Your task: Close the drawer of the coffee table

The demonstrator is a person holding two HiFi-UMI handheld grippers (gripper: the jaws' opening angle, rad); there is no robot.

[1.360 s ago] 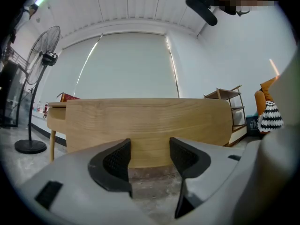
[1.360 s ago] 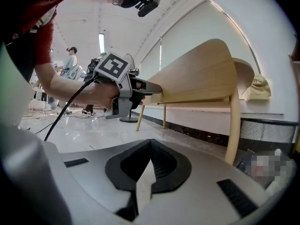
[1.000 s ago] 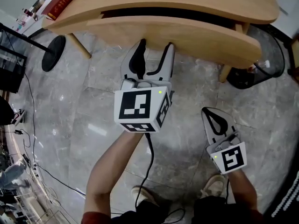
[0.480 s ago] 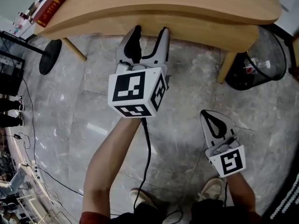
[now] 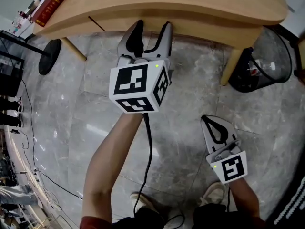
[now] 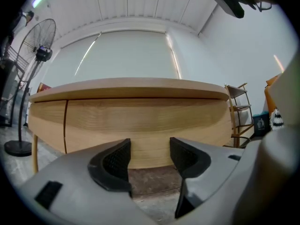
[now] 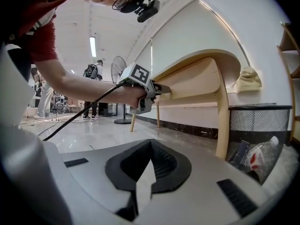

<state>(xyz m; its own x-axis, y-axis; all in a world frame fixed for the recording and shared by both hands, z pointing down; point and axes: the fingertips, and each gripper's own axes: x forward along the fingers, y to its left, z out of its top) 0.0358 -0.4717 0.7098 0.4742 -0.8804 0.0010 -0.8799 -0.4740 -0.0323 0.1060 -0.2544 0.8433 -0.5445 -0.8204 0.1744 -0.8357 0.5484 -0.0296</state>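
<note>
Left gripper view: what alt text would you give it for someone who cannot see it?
The left gripper, jaws apart and empty, points at the curved wooden front of a coffee table filling the view. A standing fan is at far left.

Left tongs (image 5: 152,27) at drawer front (image 6: 140,121), bin (image 5: 268,56) right of table (image 5: 200,1).

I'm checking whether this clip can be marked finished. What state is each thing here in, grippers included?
drawer: shut, front flush with the coffee table side.
left gripper: open, empty, tips at the drawer front.
right gripper: shut, empty, held low, away from the coffee table.
wastebasket: upright, rubbish inside.
fan: upright; running or not, cannot tell.
</note>
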